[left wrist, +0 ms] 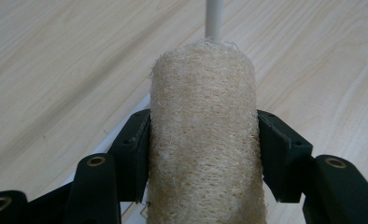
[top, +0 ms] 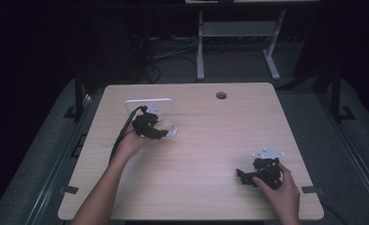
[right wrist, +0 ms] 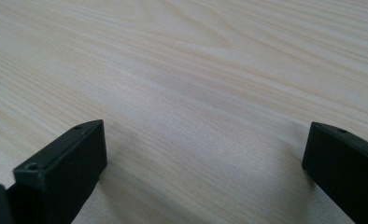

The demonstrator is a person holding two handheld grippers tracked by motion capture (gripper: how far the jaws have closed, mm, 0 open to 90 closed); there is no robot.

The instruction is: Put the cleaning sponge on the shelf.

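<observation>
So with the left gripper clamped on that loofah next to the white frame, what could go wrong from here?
1. The left gripper squeezes the loofah only at its sides; the soft fibre could slip or deform when moved.
2. The white frame stands right at the gripper, its rod just behind the loofah, so a careless move may tip it.
3. The right gripper rests open, apart, and cannot steady anything.
</observation>
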